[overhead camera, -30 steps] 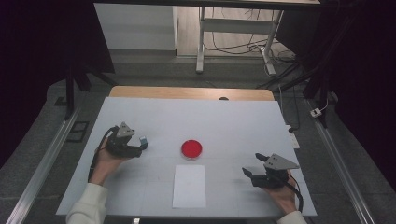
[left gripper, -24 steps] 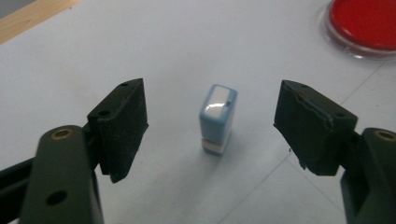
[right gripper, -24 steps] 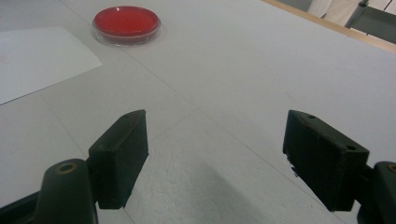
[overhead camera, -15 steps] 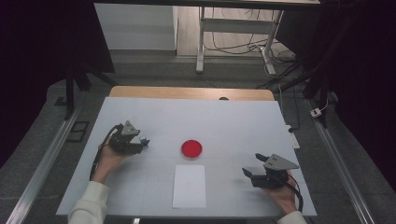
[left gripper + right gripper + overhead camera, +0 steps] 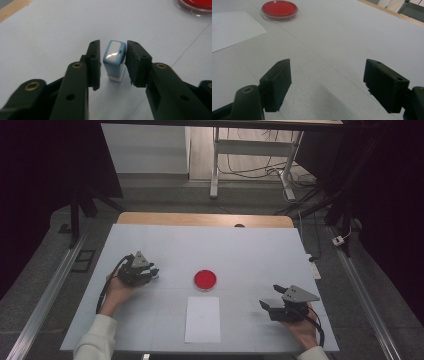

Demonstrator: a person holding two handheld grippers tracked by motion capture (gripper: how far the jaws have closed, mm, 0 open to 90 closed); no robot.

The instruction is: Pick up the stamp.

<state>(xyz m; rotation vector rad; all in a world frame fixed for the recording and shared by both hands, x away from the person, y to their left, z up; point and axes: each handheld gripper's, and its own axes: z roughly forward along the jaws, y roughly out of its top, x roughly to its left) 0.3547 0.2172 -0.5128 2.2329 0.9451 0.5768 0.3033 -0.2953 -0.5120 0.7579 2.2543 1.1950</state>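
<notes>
stamp point(image 5: 114, 60): upright on the tabletop near its left edge, between your left gripper point(image 5: 113, 62) jaws, not yet pinched.
left gripper: spread; center it, squeeze both flat sides evenly.
right gripper point(image 5: 334, 85): spread wide, idle near the right edge.
ink pad point(image 5: 205, 279): mid-tabletop.

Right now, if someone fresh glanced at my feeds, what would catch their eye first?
Probably the red dish, the one bright thing on the pale table, sitting at its middle just beyond the white sheet of paper. Next, the small blue stamp standing upright between the left gripper's jaws, with narrow gaps on both sides. The right gripper hangs wide open over bare tabletop.
</notes>
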